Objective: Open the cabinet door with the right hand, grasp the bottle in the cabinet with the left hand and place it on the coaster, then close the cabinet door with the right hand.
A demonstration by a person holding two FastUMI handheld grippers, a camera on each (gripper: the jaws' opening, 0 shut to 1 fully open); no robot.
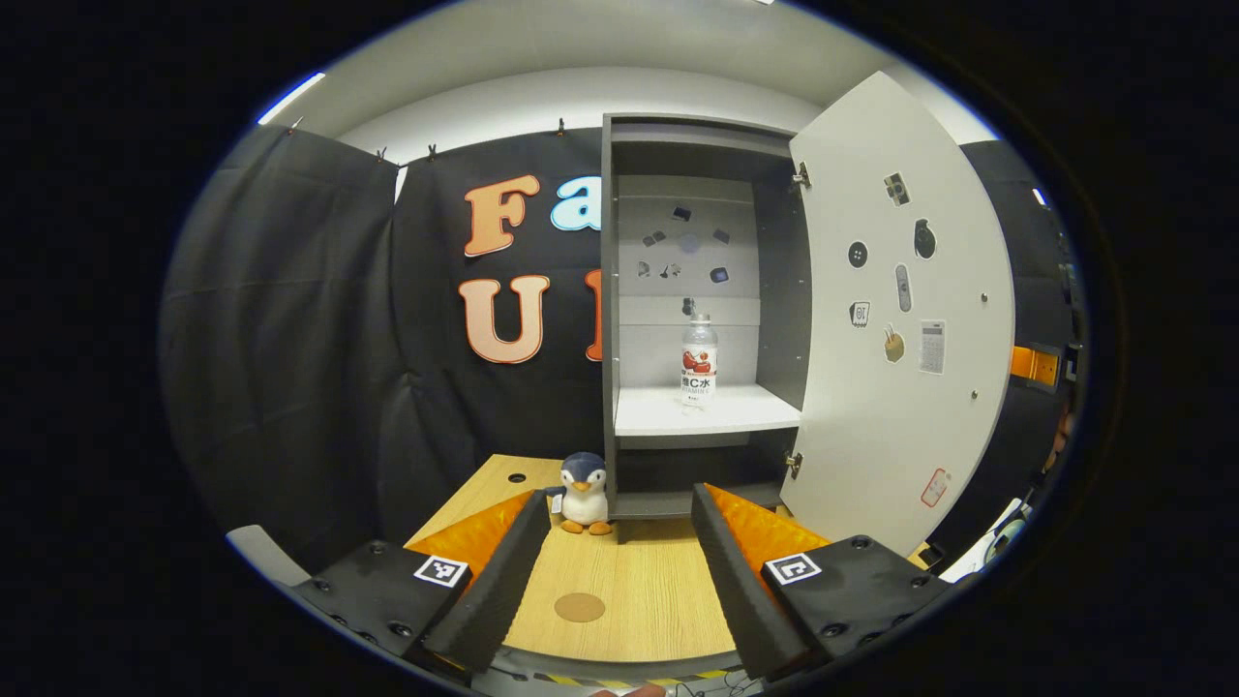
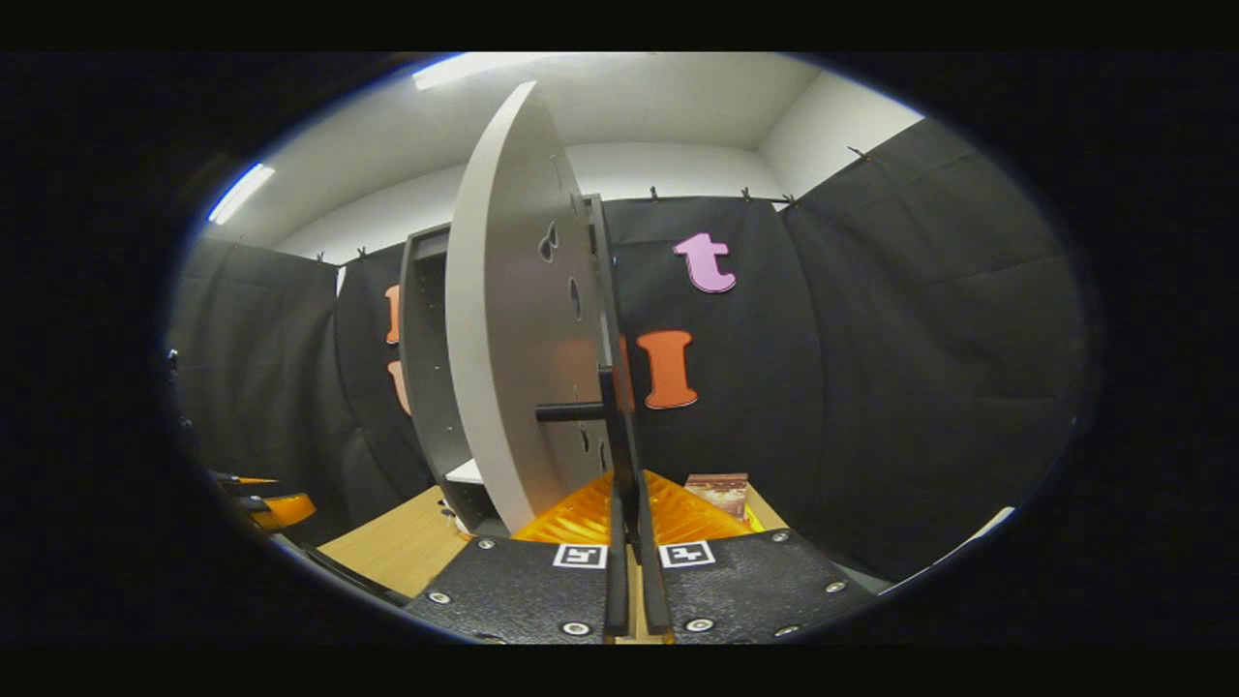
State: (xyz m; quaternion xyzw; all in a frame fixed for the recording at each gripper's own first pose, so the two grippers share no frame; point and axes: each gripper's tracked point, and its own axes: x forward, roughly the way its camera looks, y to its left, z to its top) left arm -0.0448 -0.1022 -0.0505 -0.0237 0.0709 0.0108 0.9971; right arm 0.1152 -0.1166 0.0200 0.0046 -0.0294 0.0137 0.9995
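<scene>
A clear bottle (image 1: 699,360) with a red and white label stands upright on the white shelf (image 1: 678,411) of the grey cabinet (image 1: 608,290). The cabinet's white door (image 1: 900,319) is swung wide open to the right. On the wooden table (image 1: 639,590) lies a round brown coaster (image 1: 580,607), between my left gripper's fingers. My left gripper (image 1: 619,496) is open and holds nothing, well in front of the cabinet. In the right gripper view the door (image 2: 513,319) is seen edge-on, and my right gripper (image 2: 629,513) is shut on its thin dark handle (image 2: 619,426).
A small plush penguin (image 1: 584,494) stands on the table at the cabinet's front left corner. Stickers dot the door's inner face and the cabinet's back wall. A small brown box (image 2: 718,492) lies on the table beyond the door. Black cloth walls close in the booth.
</scene>
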